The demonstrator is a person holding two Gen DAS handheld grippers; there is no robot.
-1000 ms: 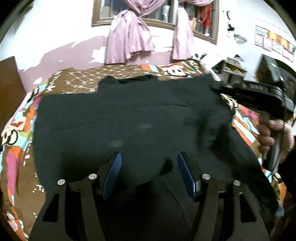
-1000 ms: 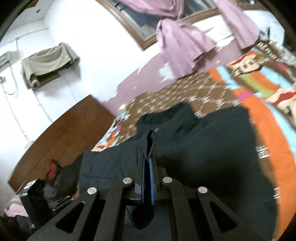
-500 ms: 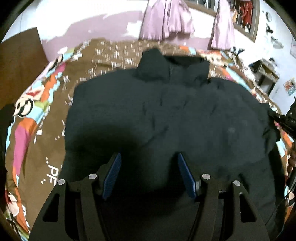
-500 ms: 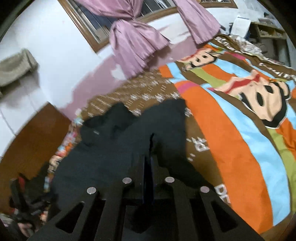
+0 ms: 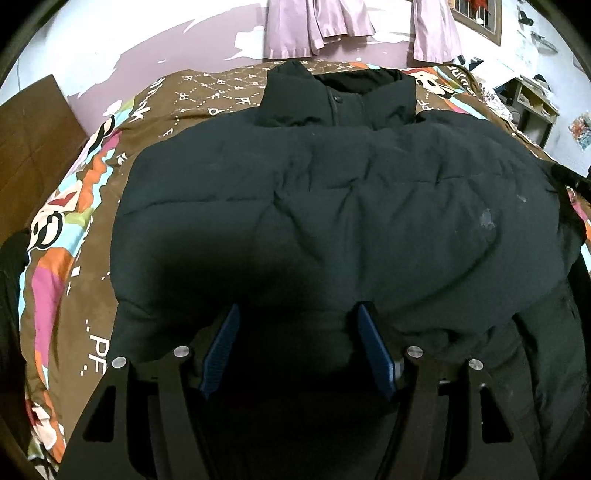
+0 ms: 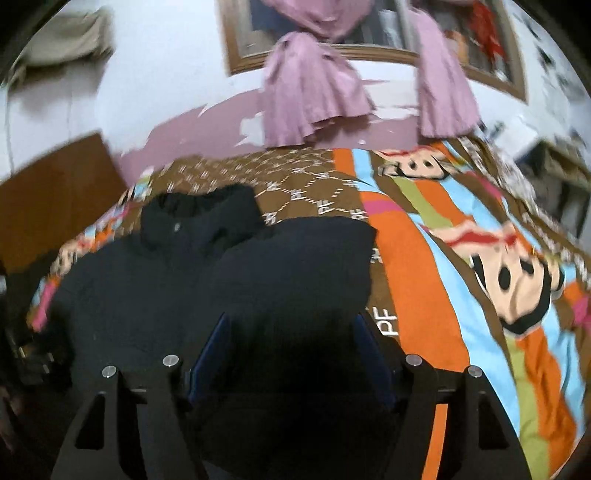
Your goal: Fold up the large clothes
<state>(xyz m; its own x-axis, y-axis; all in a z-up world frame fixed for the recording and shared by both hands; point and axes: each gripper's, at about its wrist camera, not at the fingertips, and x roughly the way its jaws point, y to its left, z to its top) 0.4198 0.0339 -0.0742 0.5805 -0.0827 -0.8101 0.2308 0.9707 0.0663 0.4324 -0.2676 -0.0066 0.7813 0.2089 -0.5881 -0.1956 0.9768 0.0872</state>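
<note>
I count one black jacket point(image 5: 332, 206) on bedspread point(image 6: 424, 258); my left gripper point(image 5: 297, 347) released, right gripper point(image 6: 291, 350) newly released from jacket

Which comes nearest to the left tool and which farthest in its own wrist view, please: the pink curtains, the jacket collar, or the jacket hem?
From the left tool, nearest first:
1. Jacket hem, right at the fingertips, between the open jaws.
2. Jacket collar, at the garment's far end, centre.
3. Pink curtains, on the wall beyond the bed.

A cartoon-print bedspread point(image 6: 461, 236) covers the bed — pink curtains point(image 6: 310, 96) hang knotted at the window behind, beside a wooden headboard point(image 5: 33, 140).
</note>
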